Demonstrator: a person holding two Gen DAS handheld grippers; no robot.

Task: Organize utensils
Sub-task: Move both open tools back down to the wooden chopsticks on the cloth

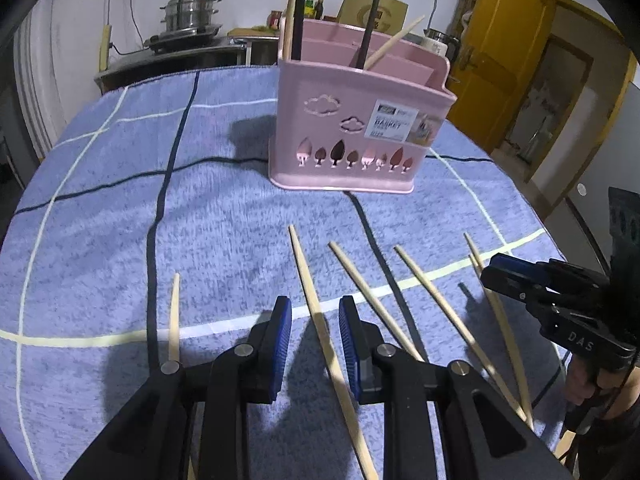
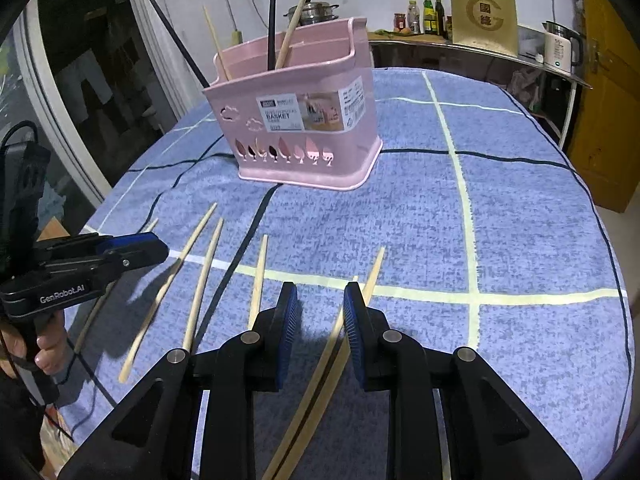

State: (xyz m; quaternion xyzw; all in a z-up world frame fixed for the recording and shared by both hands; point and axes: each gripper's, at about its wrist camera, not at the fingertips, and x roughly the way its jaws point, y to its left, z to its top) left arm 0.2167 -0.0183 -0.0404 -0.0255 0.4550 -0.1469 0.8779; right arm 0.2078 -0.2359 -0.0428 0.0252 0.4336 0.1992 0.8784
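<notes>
A pink utensil basket [image 1: 352, 128] [image 2: 304, 128] stands on the blue checked tablecloth and holds two black chopsticks and some wooden ones. Several wooden chopsticks lie loose on the cloth in front of it. My left gripper [image 1: 315, 312] is open, its jaws on either side of one wooden chopstick [image 1: 320, 320] just above the cloth. My right gripper [image 2: 320, 300] is open over a pair of wooden chopsticks [image 2: 336, 340] that lie under its right finger. The right gripper also shows in the left wrist view [image 1: 504, 270], and the left gripper in the right wrist view [image 2: 152, 246].
The tablecloth [image 1: 220, 232] covers a round table whose edges fall away left and right. A counter with a steel pot [image 1: 192, 12], bottles [image 2: 430, 14] and a kettle [image 2: 560, 46] stands behind. A yellow door [image 1: 504, 40] is at the right.
</notes>
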